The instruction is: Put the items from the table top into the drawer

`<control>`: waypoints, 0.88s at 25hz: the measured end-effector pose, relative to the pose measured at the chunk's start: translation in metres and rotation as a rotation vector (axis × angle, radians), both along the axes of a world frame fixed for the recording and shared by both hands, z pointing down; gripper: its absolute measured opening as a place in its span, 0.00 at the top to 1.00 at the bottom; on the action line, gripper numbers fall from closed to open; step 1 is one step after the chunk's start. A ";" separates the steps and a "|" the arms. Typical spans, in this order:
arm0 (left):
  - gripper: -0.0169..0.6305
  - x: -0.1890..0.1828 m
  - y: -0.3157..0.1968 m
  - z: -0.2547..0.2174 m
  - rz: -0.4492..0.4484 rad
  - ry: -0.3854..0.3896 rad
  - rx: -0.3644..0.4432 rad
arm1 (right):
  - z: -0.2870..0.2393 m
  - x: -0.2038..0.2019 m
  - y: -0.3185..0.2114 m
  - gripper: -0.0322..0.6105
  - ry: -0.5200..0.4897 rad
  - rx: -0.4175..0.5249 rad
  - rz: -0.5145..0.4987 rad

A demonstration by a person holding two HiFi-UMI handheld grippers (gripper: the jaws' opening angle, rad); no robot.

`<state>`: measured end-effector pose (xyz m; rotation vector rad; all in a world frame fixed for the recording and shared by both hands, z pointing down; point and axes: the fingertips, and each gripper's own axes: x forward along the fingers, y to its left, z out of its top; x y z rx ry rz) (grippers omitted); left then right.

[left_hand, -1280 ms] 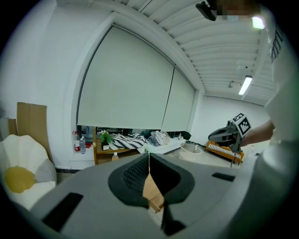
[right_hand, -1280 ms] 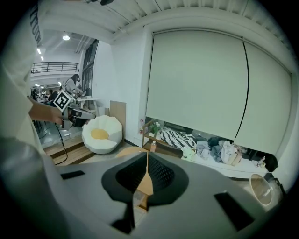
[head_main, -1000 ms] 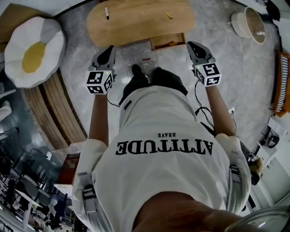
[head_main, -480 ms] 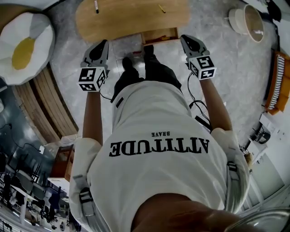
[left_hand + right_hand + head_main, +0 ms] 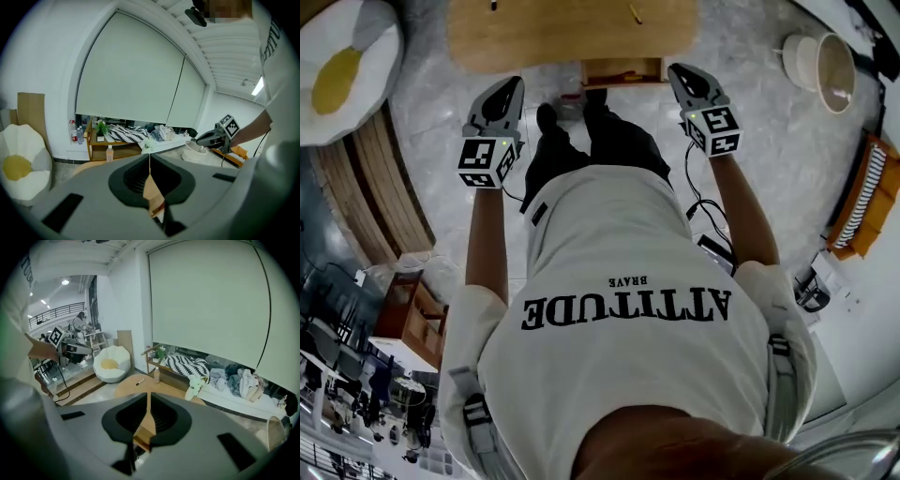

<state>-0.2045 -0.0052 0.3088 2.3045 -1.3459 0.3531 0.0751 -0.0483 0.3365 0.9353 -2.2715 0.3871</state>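
Observation:
A low wooden table point(image 5: 572, 37) stands in front of me, its small drawer point(image 5: 622, 71) pulled open on the near side. A black marker point(image 5: 494, 5) and a yellow pencil point(image 5: 635, 13) lie on the top; the marker point(image 5: 140, 381) also shows in the right gripper view, beside a small bottle point(image 5: 156, 375). My left gripper point(image 5: 508, 86) hovers short of the table's near edge, left of the drawer, jaws shut and empty. My right gripper point(image 5: 679, 75) hangs just right of the drawer, jaws together with nothing between them.
An egg-shaped beanbag point(image 5: 342, 61) lies at the far left beside wooden steps point(image 5: 389, 202). A round basket point(image 5: 825, 66) stands at the right, an orange rack point(image 5: 861, 202) beyond it. The person's legs and feet point(image 5: 581, 122) stand between the grippers. A low shelf point(image 5: 110, 140) lines the wall.
The person has stepped closer to the table. Both grippers have come forward and a little lower, now level with the open drawer's front. The table has slid toward the top of the head view.

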 end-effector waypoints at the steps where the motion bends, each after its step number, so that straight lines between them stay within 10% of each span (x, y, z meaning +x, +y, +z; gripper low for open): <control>1: 0.94 0.005 -0.003 0.002 -0.008 -0.003 -0.006 | 0.005 0.004 -0.006 0.91 0.001 -0.007 -0.010; 22: 0.94 0.060 -0.045 0.083 -0.107 -0.035 -0.140 | 0.154 0.024 -0.116 0.80 0.075 -0.188 -0.226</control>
